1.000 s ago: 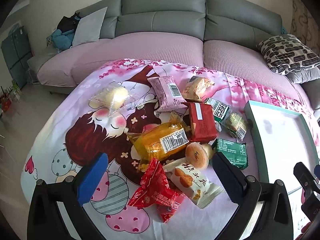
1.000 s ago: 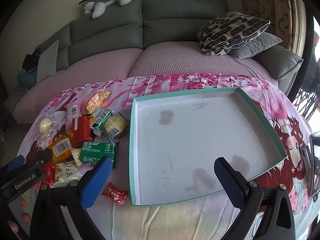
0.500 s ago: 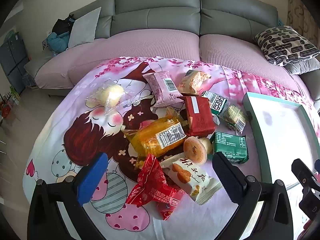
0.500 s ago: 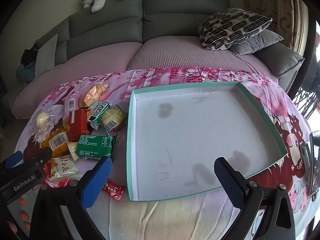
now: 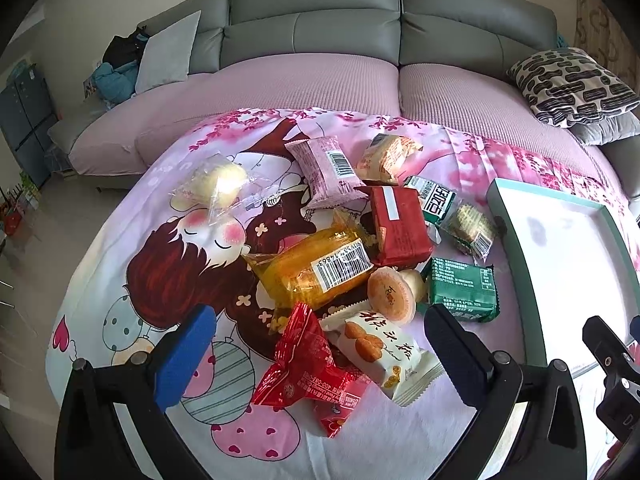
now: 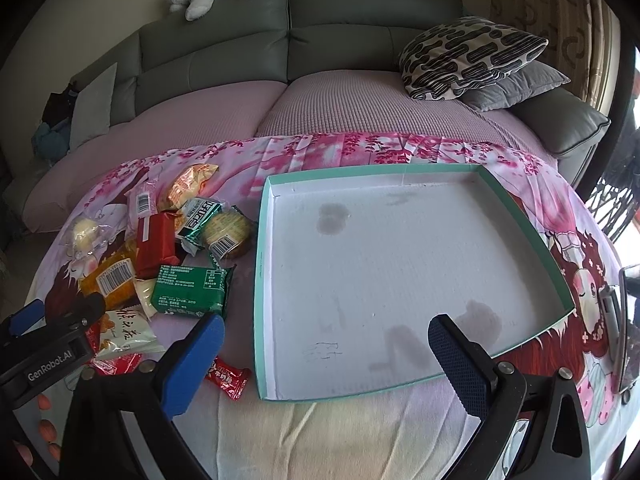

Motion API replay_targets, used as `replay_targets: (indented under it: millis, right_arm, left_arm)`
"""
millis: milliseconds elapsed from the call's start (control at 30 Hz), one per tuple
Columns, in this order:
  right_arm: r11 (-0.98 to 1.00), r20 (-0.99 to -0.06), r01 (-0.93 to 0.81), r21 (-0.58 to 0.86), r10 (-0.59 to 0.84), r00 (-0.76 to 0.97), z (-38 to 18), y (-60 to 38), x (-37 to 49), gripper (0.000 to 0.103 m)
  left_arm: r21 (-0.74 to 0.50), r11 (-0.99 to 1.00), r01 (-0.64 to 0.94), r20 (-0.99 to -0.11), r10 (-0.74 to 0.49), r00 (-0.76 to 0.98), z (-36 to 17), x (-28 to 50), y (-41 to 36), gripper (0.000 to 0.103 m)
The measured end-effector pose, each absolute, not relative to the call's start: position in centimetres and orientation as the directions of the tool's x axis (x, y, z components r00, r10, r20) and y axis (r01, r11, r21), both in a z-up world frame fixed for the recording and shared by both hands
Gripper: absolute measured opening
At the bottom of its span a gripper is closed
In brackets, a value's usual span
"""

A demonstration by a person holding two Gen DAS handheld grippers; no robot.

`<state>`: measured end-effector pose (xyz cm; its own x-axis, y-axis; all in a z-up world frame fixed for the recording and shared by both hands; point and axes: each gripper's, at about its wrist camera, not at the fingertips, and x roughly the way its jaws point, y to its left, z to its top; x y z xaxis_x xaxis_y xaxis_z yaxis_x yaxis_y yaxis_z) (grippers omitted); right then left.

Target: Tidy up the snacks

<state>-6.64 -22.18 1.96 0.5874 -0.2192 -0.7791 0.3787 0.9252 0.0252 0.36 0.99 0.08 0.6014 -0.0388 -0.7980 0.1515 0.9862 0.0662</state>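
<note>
I find both tongs, left (image 5: 320, 350) and right (image 6: 326, 350), spread wide, gripping nothing; snack pile (image 5: 340, 264) lies beside the teal tray (image 6: 259, 280), whose far edge is cut off in left view

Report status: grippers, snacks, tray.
Left gripper open over snack pile. Right gripper open over tray, nothing in it. Nothing held, nothing blocking.

Left tongs (image 5: 318, 342): black plastic arms, one bright blue pad, one dark textured pad, silver screws.
Right tongs (image 6: 324, 346): same black frame, blue pad, navy dimpled pad.
Marking: white "GenRobot.AI" lettering.
</note>
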Motion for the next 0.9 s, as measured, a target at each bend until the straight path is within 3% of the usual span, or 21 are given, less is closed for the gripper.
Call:
replay_targets:
  millis: [900]
  right_arm:
    - [0.959,-0.769,0.284,0.018,-0.168,0.616,2.1,-19.4,-6.1,0.103]
  left_arm:
    - [0.014,0.995,0.094,-0.795,-0.046,0.605,1.5,-0.1,4.6,0.103]
